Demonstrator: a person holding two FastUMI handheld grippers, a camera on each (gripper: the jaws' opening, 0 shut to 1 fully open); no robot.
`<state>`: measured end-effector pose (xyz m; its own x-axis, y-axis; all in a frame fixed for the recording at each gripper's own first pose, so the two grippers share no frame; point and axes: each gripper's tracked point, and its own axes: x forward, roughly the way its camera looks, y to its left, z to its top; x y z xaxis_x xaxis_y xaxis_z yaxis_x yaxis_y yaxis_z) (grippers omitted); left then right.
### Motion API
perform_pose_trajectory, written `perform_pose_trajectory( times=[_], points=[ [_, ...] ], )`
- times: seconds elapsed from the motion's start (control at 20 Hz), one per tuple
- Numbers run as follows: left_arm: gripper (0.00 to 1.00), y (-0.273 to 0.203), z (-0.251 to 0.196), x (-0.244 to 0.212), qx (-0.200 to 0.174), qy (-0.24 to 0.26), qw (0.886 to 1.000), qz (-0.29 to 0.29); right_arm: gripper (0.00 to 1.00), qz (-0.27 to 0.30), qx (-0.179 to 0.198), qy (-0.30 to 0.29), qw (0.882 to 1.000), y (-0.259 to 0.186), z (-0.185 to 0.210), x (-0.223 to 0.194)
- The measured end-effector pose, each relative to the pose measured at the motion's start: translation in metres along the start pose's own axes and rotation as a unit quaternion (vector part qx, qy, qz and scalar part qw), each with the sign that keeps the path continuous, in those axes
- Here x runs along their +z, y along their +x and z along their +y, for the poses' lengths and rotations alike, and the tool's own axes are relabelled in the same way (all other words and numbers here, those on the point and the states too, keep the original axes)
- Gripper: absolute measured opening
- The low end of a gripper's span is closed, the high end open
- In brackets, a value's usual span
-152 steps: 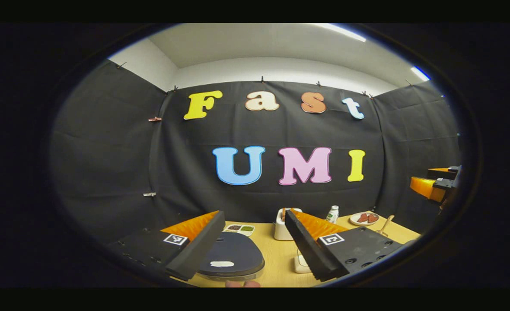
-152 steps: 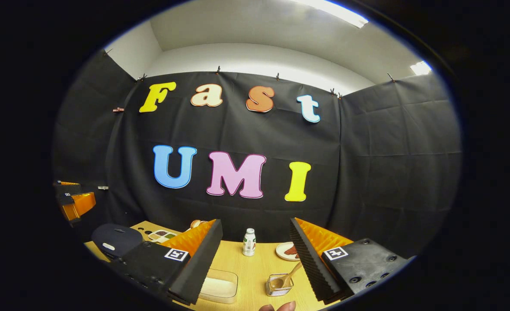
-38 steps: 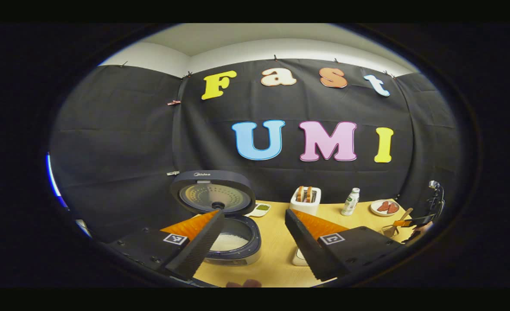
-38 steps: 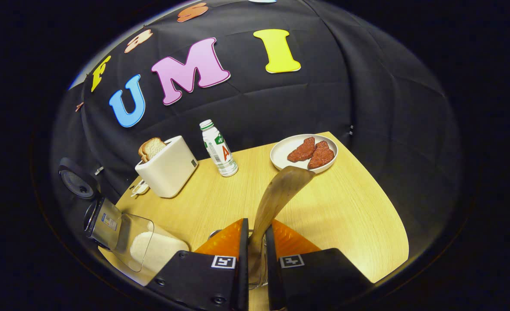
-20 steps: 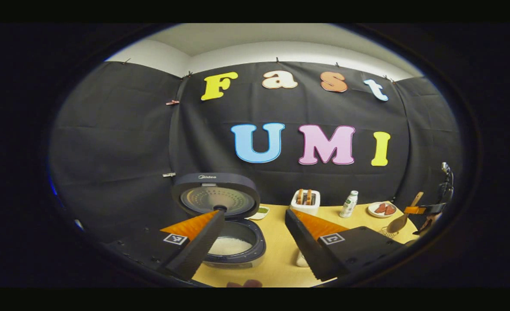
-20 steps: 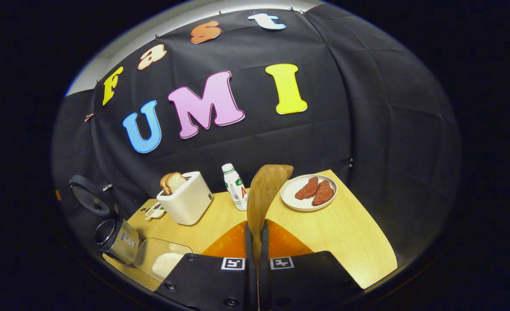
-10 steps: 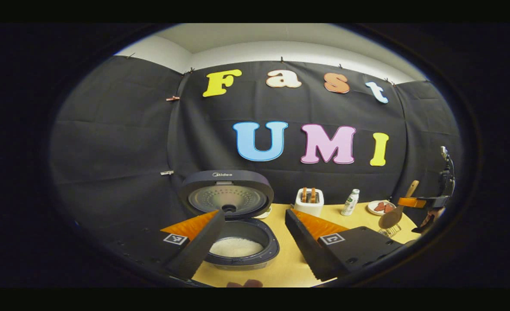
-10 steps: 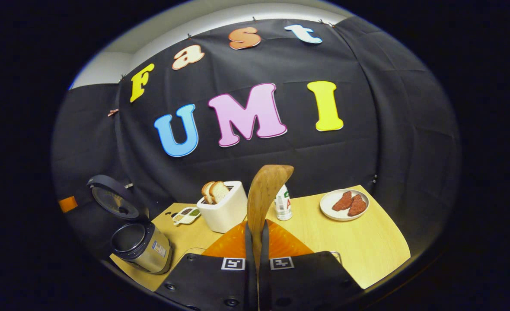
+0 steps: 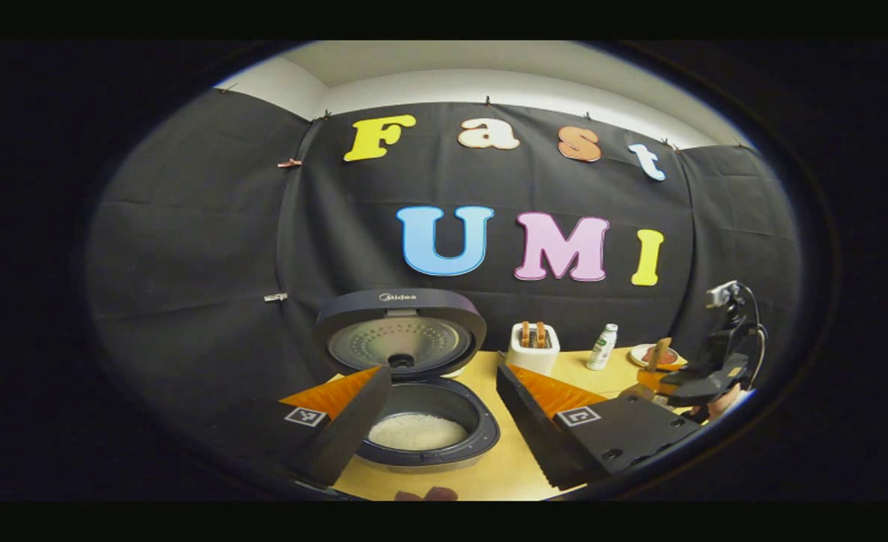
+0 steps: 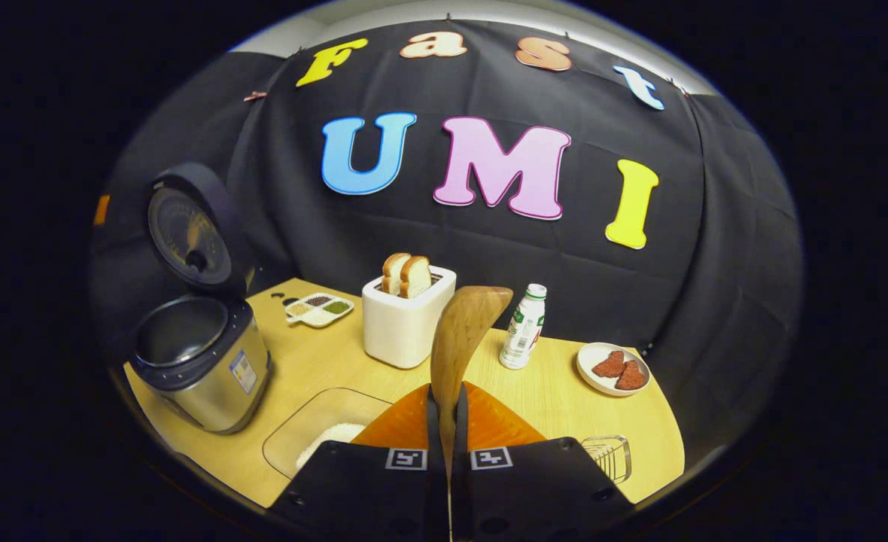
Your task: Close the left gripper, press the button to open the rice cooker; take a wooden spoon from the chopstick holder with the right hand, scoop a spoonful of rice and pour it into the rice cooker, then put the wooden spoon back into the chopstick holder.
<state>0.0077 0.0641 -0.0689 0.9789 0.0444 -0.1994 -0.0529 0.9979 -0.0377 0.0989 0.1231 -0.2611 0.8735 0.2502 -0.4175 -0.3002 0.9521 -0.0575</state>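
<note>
The rice cooker stands with its lid up and white rice in the pot, just beyond my open left gripper, which holds nothing. My right gripper is shut on the handle of the wooden spoon, whose bowl sticks up past the fingertips. In the right gripper view the open cooker sits at the left. A clear box of rice lies just left of the fingers, and the chopstick holder stands at the lower right. The right gripper hovers over the table's right side with the spoon.
On the wooden table stand a white toaster with bread slices, a small bottle, a plate of meat and a divided seasoning dish. A hand holds the right gripper. Black cloth walls enclose the table.
The right gripper has swung left with the spoon, bringing the cooker and the rice box into its view and leaving the chopstick holder at its right. The left gripper stays open near the cooker.
</note>
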Motion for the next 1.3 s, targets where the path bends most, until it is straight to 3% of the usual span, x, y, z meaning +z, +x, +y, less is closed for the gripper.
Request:
perform_pose_trajectory(
  times=[0.1,0.15,0.4,0.6,0.7,0.85,1.1,1.3],
  points=[
    [0.93,0.000,0.007,-0.002,-0.004,0.005,1.000,0.001,0.10,0.014,-0.006,-0.027,1.000,0.010,0.009,-0.017],
    [0.93,-0.001,0.011,-0.002,-0.005,0.006,1.000,0.002,0.06,0.020,-0.009,-0.039,0.999,0.015,0.012,-0.025],
    [0.95,-0.004,0.029,-0.010,-0.003,0.009,1.000,0.011,0.06,0.034,-0.038,-0.064,0.997,0.034,0.014,-0.051],
    [0.93,-0.005,0.039,-0.016,-0.001,0.008,1.000,0.017,0.07,0.051,-0.036,-0.014,0.998,0.044,0.026,-0.061],
    [0.98,-0.006,0.041,-0.016,0.000,0.006,1.000,0.018,0.06,0.062,-0.020,0.034,0.997,0.044,0.043,-0.066],
    [0.95,-0.005,0.046,-0.016,0.001,0.002,1.000,0.016,0.06,0.070,-0.006,0.101,0.992,0.042,0.058,-0.064],
    [0.93,-0.011,0.050,-0.017,0.006,-0.006,1.000,0.013,0.06,0.089,-0.015,0.229,0.969,0.041,0.056,-0.067],
    [0.93,-0.014,0.050,-0.016,0.009,-0.010,1.000,0.011,0.06,0.107,-0.027,0.341,0.933,0.039,0.041,-0.075]
  ],
)
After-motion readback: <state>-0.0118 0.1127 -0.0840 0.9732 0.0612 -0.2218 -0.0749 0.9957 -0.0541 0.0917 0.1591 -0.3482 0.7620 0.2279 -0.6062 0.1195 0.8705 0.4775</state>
